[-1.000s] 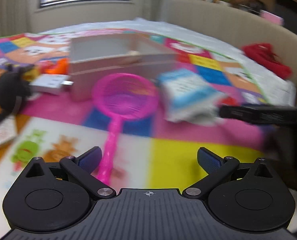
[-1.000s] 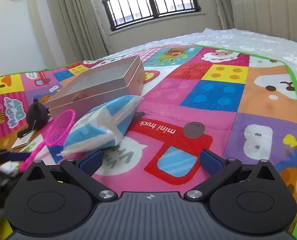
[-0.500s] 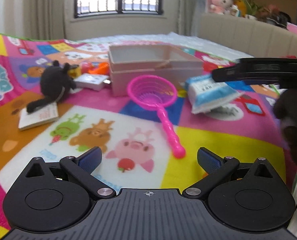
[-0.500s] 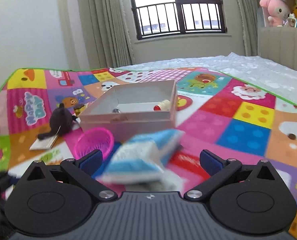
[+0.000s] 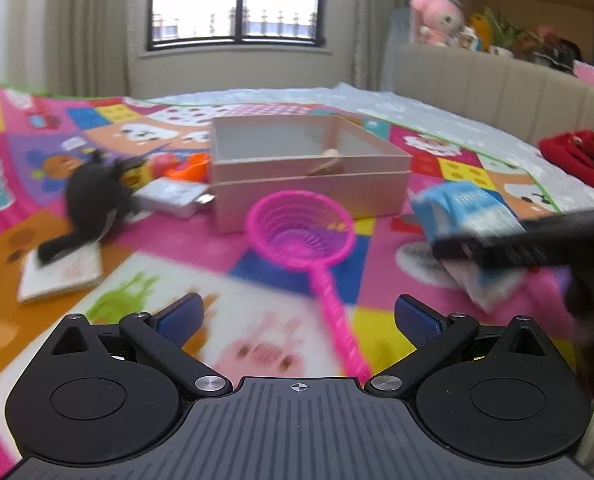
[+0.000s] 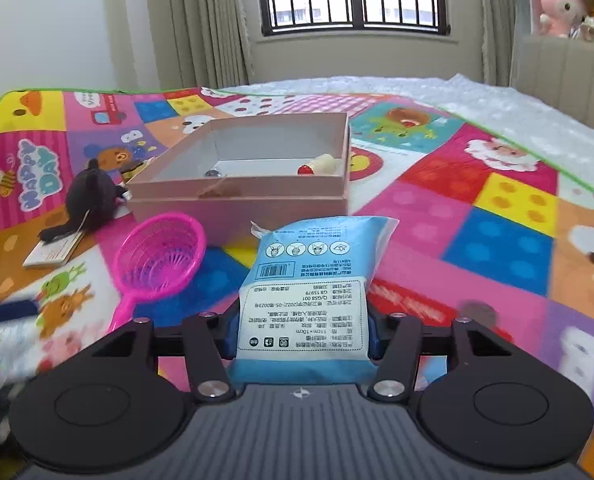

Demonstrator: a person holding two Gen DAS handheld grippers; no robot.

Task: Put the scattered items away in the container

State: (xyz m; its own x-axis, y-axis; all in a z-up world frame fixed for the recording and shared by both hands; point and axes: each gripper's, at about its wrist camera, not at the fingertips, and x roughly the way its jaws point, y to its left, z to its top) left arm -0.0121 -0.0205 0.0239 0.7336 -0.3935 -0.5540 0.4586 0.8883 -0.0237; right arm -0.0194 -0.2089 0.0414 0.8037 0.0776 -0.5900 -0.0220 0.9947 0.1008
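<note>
The blue and white packet (image 6: 309, 300) sits pinched between the closed fingers of the right gripper (image 6: 301, 338), in front of the pink box (image 6: 241, 204). The box lies on the colourful play mat (image 6: 497, 240) with a few small items already inside. Between packet and box, to the left, lies the pink toy net (image 6: 159, 264); further left a black plush toy (image 6: 87, 204) rests on a small booklet (image 6: 51, 254). The left gripper (image 5: 297, 320) is spread wide and empty above the net's handle.
</note>
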